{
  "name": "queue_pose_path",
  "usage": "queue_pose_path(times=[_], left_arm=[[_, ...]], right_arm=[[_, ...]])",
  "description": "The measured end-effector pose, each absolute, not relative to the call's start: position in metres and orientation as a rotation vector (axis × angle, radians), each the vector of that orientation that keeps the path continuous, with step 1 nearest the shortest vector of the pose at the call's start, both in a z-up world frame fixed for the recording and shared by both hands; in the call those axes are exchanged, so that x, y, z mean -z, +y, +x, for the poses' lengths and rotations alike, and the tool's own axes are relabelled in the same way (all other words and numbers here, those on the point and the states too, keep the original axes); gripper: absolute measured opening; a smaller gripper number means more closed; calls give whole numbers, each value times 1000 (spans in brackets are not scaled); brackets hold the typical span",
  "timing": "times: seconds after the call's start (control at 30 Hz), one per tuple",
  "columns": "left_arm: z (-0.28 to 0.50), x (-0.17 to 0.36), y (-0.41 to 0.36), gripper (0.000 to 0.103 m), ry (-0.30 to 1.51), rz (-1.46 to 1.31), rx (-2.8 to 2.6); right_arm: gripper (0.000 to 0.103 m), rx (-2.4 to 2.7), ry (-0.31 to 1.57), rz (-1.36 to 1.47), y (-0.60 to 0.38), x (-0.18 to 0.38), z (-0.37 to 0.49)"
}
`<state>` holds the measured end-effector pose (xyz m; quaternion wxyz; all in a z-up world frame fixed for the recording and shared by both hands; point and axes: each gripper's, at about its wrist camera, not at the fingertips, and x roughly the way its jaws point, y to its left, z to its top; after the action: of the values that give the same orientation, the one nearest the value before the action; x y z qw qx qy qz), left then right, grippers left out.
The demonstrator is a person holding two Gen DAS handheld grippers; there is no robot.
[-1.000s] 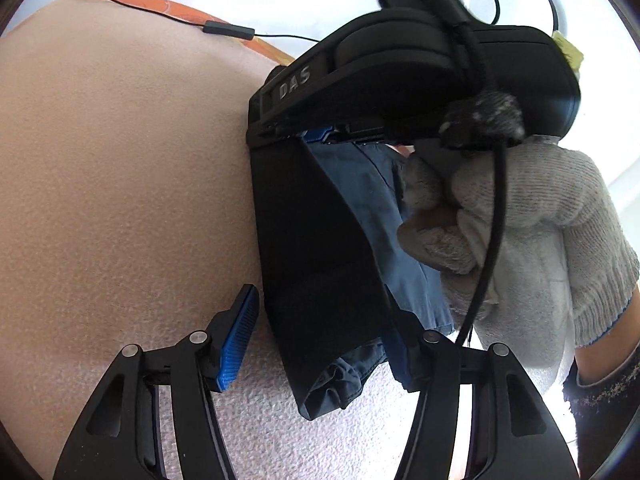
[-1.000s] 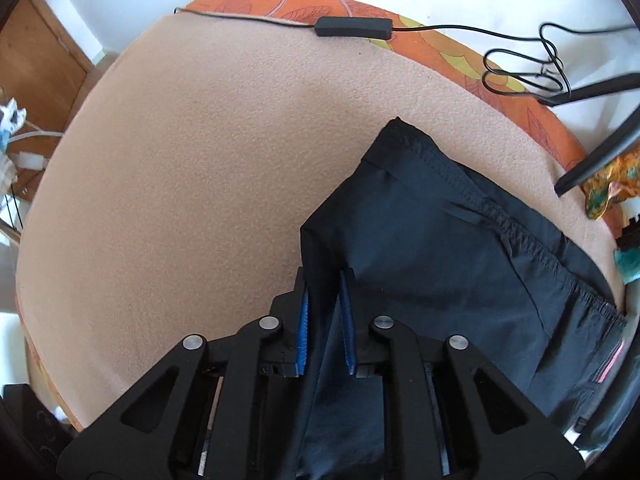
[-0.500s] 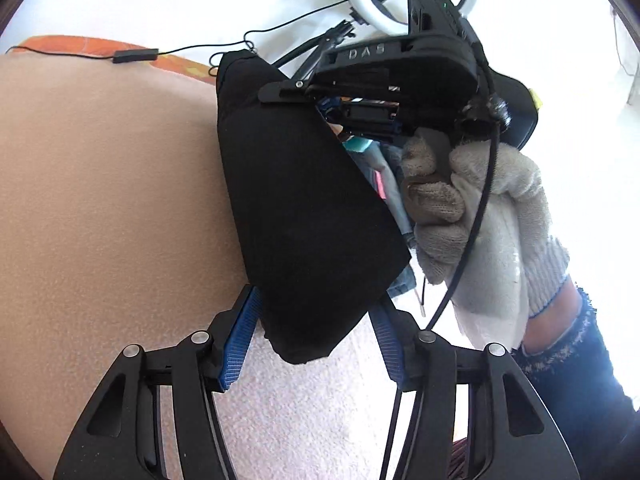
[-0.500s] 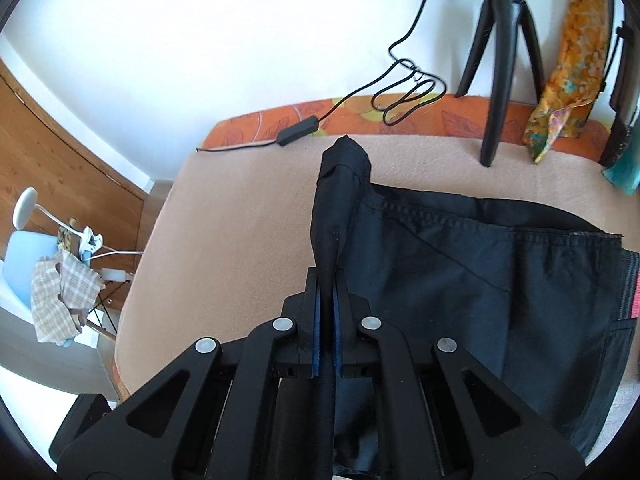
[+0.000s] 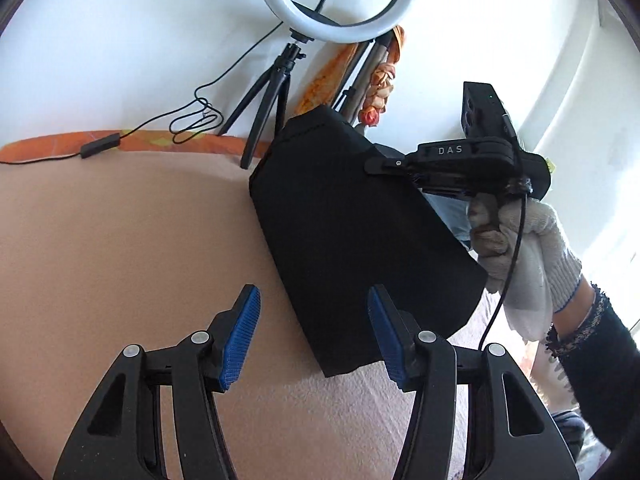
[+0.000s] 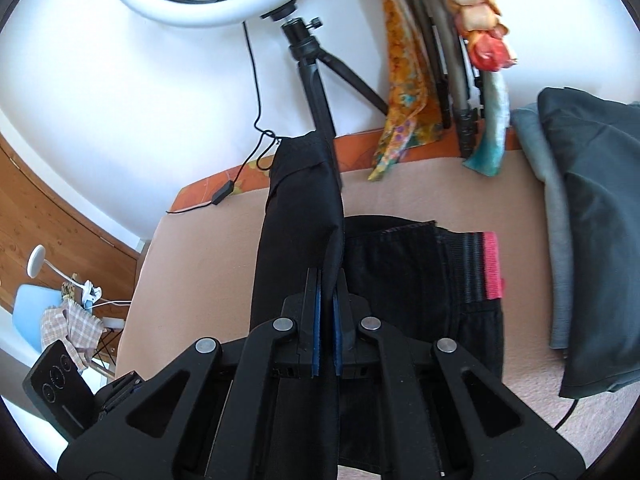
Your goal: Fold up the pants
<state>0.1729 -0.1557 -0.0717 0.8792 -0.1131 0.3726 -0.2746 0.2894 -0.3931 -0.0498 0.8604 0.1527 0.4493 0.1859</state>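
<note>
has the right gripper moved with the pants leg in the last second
Yes. The right gripper, shut on the black pants, has lifted the fabric up from the beige blanket, toward the ring light.

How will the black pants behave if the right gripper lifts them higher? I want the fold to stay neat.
Probably floppy: the black pants drape limply from the shut right gripper. Likely light, since one pinch carries the raised part. The free part may swing; the open left gripper holds nothing.

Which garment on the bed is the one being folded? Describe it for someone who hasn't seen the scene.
On the beige blanket, below the ring light tripod, lie the black pants, one fold pinched in the right claw. A pink strip on their elastic waistband sets them apart from the plain grey-green folded clothes alongside.
</note>
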Motion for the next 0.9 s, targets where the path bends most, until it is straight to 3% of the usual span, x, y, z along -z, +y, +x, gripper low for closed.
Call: queue_pose_path(times=[0.4, 0.9], left_arm=[[195, 106, -262, 54, 848, 4, 694], [201, 129, -289, 56, 871, 146, 645]], right_arm=[[5, -322, 953, 387, -465, 101, 281], [5, -308, 975, 282, -463, 135, 289]])
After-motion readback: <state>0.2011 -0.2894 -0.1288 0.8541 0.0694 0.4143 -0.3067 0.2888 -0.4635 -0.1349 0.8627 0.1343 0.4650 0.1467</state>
